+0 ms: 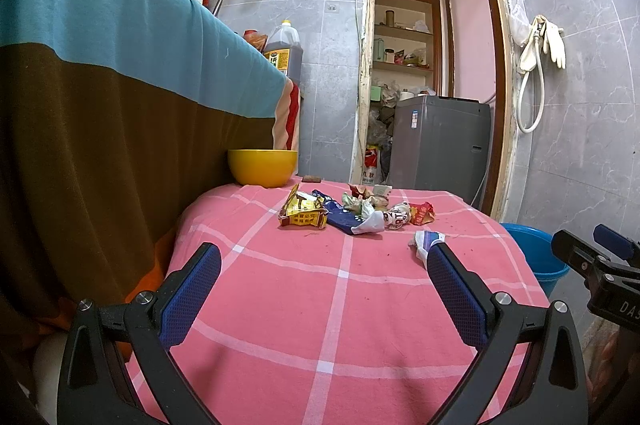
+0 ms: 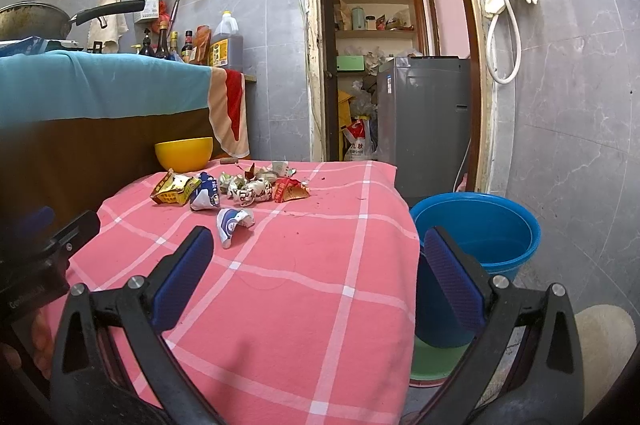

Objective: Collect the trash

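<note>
Fingers (image 1: 200, 289) of the left gripper (image 1: 324, 285) stand spread wide over the pink checked tabletop (image 1: 320, 305), pinching nothing. Ahead lies the trash: a yellow wrapper (image 1: 301, 213) with red Chinese print too small to read, a dark blue wrapper (image 1: 340, 219), a crumpled white one showing "RT" (image 1: 396, 215), a red-orange one (image 1: 422, 213), and a loose white-blue scrap (image 1: 426, 241) just beside the right fingertip. A yellow bowl (image 1: 262, 167) sits at the far left edge. The other gripper's body at the right edge reads "DA".

From the right wrist, the right gripper (image 2: 318, 265) is likewise spread and empty-handed, one pad (image 2: 180, 281) over the cloth, the other (image 2: 452, 281) past the tabletop's edge, before a blue bucket (image 2: 516, 249) on the floor. The scrap (image 2: 234, 221) lies apart from the pile (image 2: 240, 189). An oil jug (image 2: 226, 45) carries a yellow label, unreadable.
</note>
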A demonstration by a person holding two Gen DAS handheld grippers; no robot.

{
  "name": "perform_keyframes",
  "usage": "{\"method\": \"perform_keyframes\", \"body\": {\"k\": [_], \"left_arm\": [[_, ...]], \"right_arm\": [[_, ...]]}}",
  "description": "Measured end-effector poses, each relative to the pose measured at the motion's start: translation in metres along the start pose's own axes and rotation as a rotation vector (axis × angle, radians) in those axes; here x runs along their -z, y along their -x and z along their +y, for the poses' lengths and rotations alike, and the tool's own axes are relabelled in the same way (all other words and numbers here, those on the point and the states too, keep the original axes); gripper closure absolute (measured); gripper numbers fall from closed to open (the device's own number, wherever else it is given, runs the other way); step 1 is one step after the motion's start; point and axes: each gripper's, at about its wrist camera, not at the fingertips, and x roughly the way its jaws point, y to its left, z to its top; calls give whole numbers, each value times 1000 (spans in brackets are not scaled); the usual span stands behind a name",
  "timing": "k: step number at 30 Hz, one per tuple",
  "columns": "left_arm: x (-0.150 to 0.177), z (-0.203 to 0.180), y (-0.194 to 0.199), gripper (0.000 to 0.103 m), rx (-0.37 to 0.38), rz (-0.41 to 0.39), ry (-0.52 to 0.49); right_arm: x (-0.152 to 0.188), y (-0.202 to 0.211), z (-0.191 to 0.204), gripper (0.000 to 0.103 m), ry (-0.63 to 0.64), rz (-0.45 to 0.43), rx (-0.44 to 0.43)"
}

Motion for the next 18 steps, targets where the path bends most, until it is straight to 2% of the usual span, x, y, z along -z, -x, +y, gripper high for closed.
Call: {"method": "perform_keyframes", "body": {"k": [18], "left_arm": [[1,0,-1,2,0,-2,-1]], "right_arm": [[0,0,0,0,-1,3,-1]]}}
